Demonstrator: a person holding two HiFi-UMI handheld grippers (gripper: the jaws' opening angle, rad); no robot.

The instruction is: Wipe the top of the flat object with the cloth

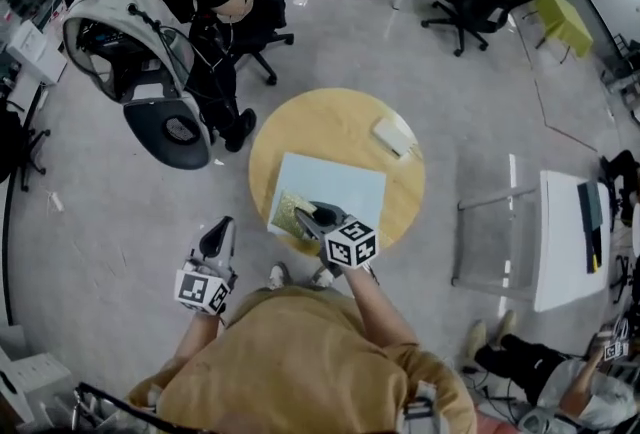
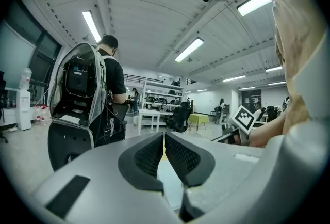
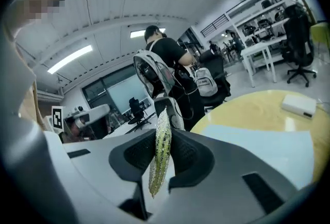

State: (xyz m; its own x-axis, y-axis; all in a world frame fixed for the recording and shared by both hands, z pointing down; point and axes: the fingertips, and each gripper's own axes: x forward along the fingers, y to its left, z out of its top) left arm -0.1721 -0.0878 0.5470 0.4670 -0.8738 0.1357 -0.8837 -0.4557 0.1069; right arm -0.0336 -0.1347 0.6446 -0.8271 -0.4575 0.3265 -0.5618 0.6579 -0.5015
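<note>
A pale blue flat sheet (image 1: 335, 184) lies on the round wooden table (image 1: 320, 117). A yellow-green cloth (image 1: 292, 212) rests on the sheet's near left corner. My right gripper (image 1: 312, 215) is shut on the cloth, which stands pinched between the jaws as a thin strip (image 3: 160, 150). The sheet (image 3: 268, 148) spreads to the right of the jaws there. My left gripper (image 1: 218, 234) hangs off the table's left side over the floor, shut and empty (image 2: 164, 153).
A small white box (image 1: 394, 135) sits on the table's far right. A person with a grey backpack (image 1: 140, 42) stands at the far left beside a black chair. A clear chair (image 1: 495, 232) and white desk (image 1: 565, 232) stand at the right.
</note>
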